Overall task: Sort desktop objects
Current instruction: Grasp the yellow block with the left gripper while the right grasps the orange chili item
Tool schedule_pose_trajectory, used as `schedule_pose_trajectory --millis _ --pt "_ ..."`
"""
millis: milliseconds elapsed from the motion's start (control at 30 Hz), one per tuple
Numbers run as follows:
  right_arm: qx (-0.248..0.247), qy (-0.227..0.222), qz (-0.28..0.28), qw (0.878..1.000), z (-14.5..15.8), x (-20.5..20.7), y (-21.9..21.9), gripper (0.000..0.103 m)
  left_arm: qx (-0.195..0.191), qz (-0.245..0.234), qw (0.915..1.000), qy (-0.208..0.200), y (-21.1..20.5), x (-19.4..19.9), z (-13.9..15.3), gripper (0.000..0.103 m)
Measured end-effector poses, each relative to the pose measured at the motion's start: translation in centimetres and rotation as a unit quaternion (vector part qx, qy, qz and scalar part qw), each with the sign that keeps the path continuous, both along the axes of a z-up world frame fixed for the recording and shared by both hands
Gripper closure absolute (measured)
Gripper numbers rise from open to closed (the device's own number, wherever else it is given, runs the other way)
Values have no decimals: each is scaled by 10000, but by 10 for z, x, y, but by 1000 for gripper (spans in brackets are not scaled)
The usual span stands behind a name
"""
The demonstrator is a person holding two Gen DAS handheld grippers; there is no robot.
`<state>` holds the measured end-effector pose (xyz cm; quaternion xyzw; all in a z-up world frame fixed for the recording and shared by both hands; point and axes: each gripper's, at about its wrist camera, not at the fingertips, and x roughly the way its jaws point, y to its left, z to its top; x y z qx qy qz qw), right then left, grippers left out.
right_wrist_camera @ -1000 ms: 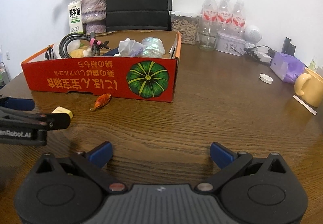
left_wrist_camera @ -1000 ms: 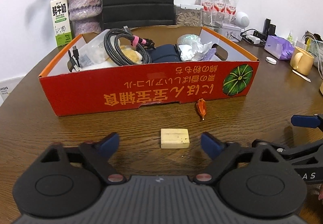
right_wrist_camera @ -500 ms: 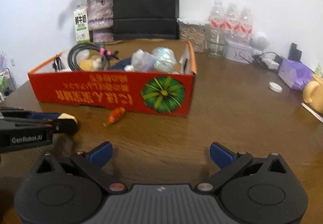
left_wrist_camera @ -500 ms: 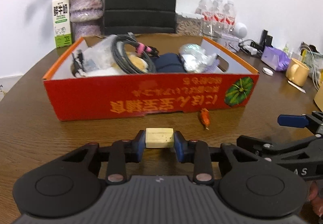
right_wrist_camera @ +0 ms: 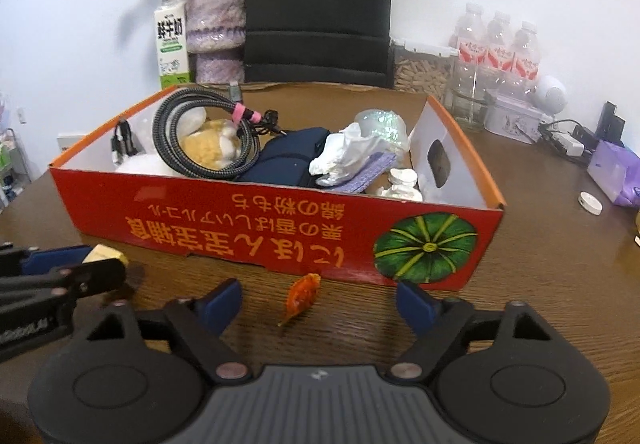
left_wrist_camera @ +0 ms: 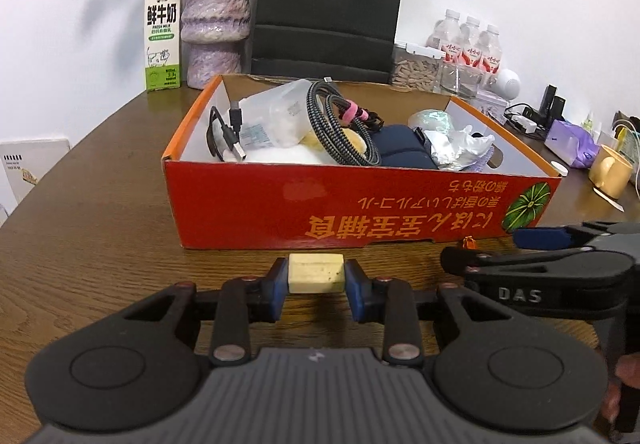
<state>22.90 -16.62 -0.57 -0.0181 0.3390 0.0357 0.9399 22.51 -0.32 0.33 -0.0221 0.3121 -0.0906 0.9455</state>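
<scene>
Since a second ago, the left gripper [left_wrist_camera: 316, 286] has clamped the pale yellow rectangular eraser block [left_wrist_camera: 316, 273], long axis crosswise from nine to three o'clock. At three o'clock, the right gripper [right_wrist_camera: 318, 302] has been narrowing, pads apart around an orange dried petal [right_wrist_camera: 301, 295] lying on the brown wooden table [right_wrist_camera: 540, 284]. At twelve o'clock stands the red cardboard box [left_wrist_camera: 360, 204].

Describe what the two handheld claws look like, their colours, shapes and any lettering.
Both look alike: the left claw and right claw have matte black linkage bodies with round discs, silver pivot pins, a ribbed grey centre and blue finger pads. White "DAS" lettering marks the right claw's side.
</scene>
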Motion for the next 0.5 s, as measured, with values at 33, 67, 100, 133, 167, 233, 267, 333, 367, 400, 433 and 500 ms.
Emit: schedule_pose_trajectory --millis 33,67,100,133,167,233,267,333,367,400,433,500 --pt "4 17 -13 10000 -2 2 1 28 -5 -2 10000 5 0 0 0 72" --pt "5 38 -25 10000 -4 3 2 30 -15 2 10000 7 0 0 0 72" --pt "6 66 -43 10000 -6 6 3 35 -22 9 10000 8 1 0 0 72" --pt "48 48 -53 10000 -7 6 2 37 -31 19 10000 7 1 0 0 72" --pt "102 50 -61 9999 -7 7 1 39 -39 24 10000 7 1 0 -1 72" --pt "144 32 -54 9999 -7 7 0 54 -42 31 10000 10 1 0 -1 72" --pt "168 14 -12 9999 -7 6 1 60 -45 34 10000 14 1 0 -1 72" --pt "185 -15 78 9998 -6 3 2 86 -56 47 10000 12 2 0 -1 72" --pt "207 -22 107 9997 -6 2 2 89 -61 53 10000 6 2 0 -1 72" --pt "267 -28 128 9996 -6 1 2 89 -67 55 10000 -7 2 -1 -1 72" --pt "297 -33 148 9994 -6 0 1 89 -69 55 10000 -25 2 -1 -1 72" --pt "349 -59 181 9992 -5 -2 1 90 -54 64 9999 -59 1 -2 0 72"
